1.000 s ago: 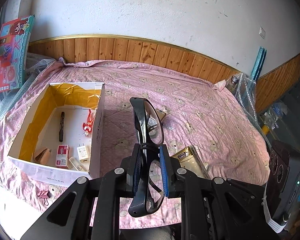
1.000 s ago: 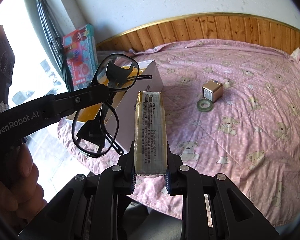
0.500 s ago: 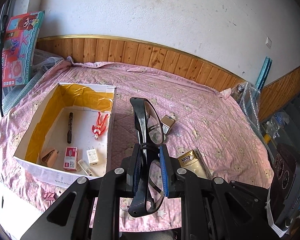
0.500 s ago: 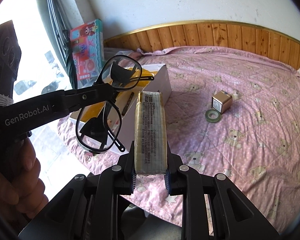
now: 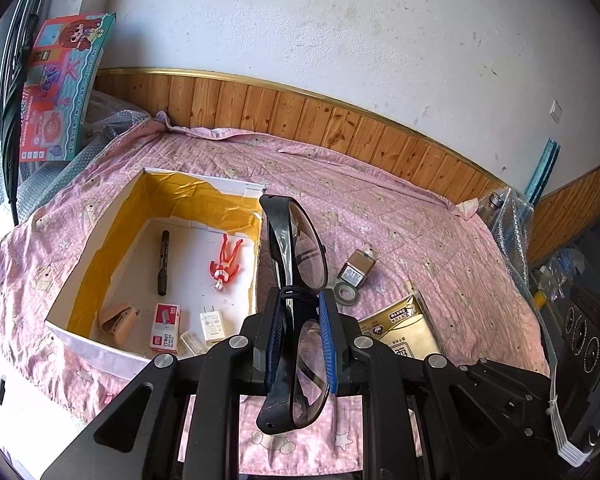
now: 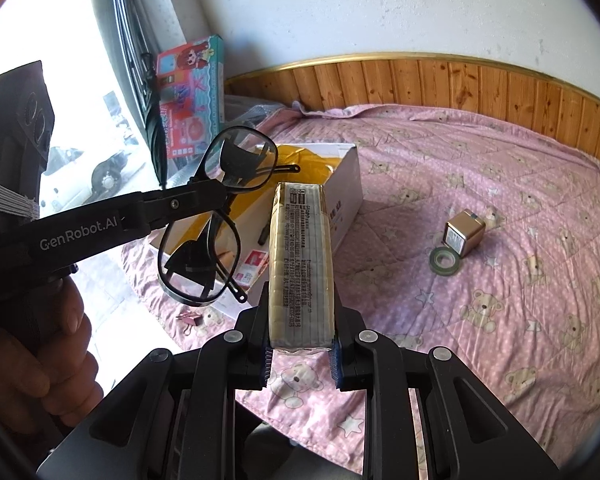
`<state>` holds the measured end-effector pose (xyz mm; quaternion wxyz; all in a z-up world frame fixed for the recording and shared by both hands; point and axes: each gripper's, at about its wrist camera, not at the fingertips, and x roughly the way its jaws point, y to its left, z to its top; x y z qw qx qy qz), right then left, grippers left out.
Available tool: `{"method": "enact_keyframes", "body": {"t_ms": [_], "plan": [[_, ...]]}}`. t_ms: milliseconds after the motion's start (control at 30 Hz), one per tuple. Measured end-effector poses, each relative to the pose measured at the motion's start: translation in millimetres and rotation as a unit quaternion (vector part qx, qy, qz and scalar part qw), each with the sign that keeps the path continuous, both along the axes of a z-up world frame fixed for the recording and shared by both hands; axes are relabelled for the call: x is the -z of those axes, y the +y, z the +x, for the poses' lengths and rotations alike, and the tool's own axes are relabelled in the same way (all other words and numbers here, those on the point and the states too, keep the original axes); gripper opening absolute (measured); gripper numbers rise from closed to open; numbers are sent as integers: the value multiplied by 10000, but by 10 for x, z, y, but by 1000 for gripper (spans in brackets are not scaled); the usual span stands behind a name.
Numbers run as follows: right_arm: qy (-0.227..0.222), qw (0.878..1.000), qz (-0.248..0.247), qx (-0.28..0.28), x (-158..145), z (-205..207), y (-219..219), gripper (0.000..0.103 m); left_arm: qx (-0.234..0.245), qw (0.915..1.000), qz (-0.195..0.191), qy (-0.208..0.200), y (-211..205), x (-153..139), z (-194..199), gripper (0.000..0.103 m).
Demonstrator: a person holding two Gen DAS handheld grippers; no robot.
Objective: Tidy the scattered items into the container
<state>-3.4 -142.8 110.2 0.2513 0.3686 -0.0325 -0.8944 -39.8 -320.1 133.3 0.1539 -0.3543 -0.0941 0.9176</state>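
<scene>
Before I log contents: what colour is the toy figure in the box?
Red-orange with a little white; the toy figure lies on the floor of the box, clearest in the left wrist view.

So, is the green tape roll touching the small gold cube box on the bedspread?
Touching. In the right wrist view the tape roll lies against the bottom edge of the cube box, no bedspread showing between them; the left wrist view agrees.

The near wall of the white box [image 6: 342, 196] hid most of its contents in the right wrist view; only part of a red packet [image 6: 252, 266] and a black marker [image 6: 263, 236] tip were seen. Print on the gold packet [image 6: 302, 256] was too small to be read. The person's hand [image 6: 40, 364] was cut off by the left edge. The lower lens of the glasses [image 5: 296, 364] was partly covered by the left gripper [image 5: 299, 340] pads in the left wrist view.
</scene>
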Motion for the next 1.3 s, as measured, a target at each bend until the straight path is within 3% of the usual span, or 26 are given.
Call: {"method": "enact_keyframes", "body": {"t_ms": [600,1300], "plan": [[77,9990,-37,-440,-135,-322,-394,23,-380,9993,65,-10,-392,-55,-255,19],[-14,9972,-144,-730,-120,-738,-695,23,-738,9969,-140,-234,-686,77,-658,19]]}}
